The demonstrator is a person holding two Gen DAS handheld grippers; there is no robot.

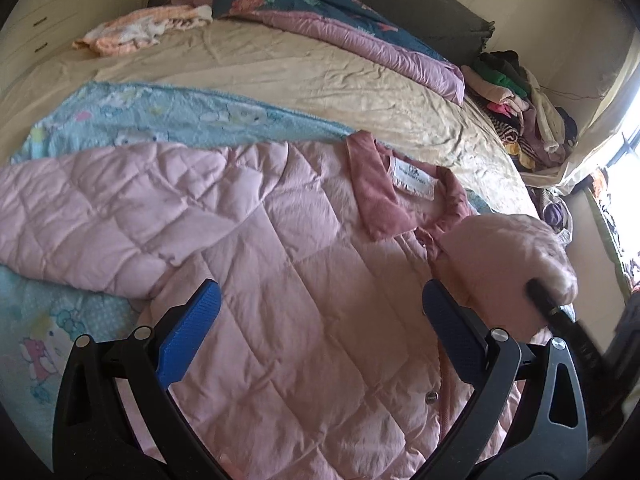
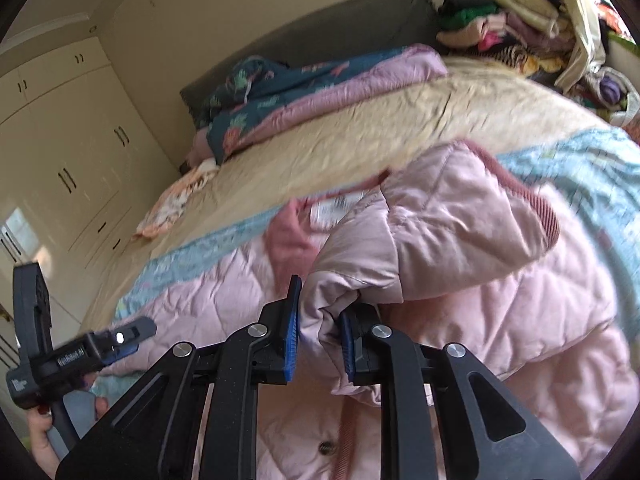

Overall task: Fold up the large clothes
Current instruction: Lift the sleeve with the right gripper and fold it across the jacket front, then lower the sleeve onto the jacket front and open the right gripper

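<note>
Pink quilted jacket [image 1: 288,264], lying front-up and spread across a light-blue cartoon-print blanket [image 1: 132,120] at the near side of the bed [image 1: 320,72]; collar [image 1: 376,188] and neck label [image 1: 414,178] point toward the middle of the mattress. One sleeve [image 1: 88,216] lies extended flat to the left. The other sleeve [image 2: 400,248] is lifted off the body of the garment, its cuff end pinched between the blue pads of the right tool [image 2: 318,340], jaws nearly closed on the bunched fabric. This hold appears intended to carry the sleeve inward across the chest, a first fold. The left tool [image 1: 320,320] hovers above the jacket front with jaws wide apart and nothing between them, probably placed to pin or smooth the panel while the sleeve crosses. A snap button [image 1: 431,397] marks the front placket, which serves as a likely fold line.

Edges and room: the jacket's far edge ends on the blanket, with bare beige sheet [image 1: 280,68] beyond it giving open space for laying out folds. A rumpled floral quilt [image 1: 328,12] lies against the headboard, well apart from the jacket. A small peach-and-white cloth [image 1: 140,32] lies near the far left edge. A clothes pile [image 1: 516,100] crowds the far right corner, beside the window. White wardrobes [image 2: 68,140] stand beyond the bed's left side.
</note>
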